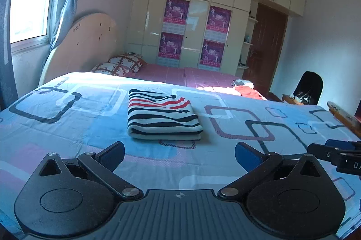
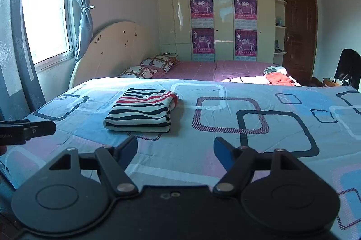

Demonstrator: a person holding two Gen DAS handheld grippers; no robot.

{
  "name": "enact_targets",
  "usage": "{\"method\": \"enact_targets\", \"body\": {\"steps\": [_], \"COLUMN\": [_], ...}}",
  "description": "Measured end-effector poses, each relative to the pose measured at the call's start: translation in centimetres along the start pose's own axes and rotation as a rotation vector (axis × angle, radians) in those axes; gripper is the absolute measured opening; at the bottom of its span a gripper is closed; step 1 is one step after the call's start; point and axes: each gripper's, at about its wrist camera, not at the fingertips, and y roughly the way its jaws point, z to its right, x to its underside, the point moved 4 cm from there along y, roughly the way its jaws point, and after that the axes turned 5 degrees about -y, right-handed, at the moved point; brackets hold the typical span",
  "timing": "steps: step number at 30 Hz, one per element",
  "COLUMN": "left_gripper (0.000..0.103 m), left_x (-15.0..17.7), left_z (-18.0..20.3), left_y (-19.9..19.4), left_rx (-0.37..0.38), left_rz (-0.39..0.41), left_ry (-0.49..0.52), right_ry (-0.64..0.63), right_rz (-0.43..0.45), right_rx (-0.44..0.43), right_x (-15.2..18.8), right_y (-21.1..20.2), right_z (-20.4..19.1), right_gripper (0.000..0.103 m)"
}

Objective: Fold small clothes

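A small striped garment, white with black and red stripes, lies folded into a neat rectangle on the blue patterned bedspread. It also shows in the right wrist view. My left gripper is open and empty, held back from the garment's near edge. My right gripper is open and empty, to the right of the garment and nearer than it. The right gripper's tip shows at the edge of the left wrist view. The left gripper's tip shows in the right wrist view.
More clothes, orange and white, lie on the far pink part of the bed. Two pillows rest by the headboard. A wardrobe with posters, a door, a dark chair and a window surround the bed.
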Motion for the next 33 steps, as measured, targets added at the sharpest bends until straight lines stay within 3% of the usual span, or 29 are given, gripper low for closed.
{"method": "enact_targets", "body": {"steps": [8, 33], "left_gripper": [0.103, 0.103], "left_x": [0.9, -0.2], "left_z": [1.1, 2.9], "left_y": [-2.2, -1.8], "left_rx": [0.028, 0.059], "left_rz": [0.011, 0.028], "left_ry": [0.017, 0.062], "right_ry": [-0.021, -0.023], "right_rz": [0.019, 0.044], "right_rx": [0.009, 0.036], "right_x": [-0.2, -0.3], "right_y": [-1.9, -3.1], "right_z": [-0.5, -0.7], "right_gripper": [0.074, 0.074]}}
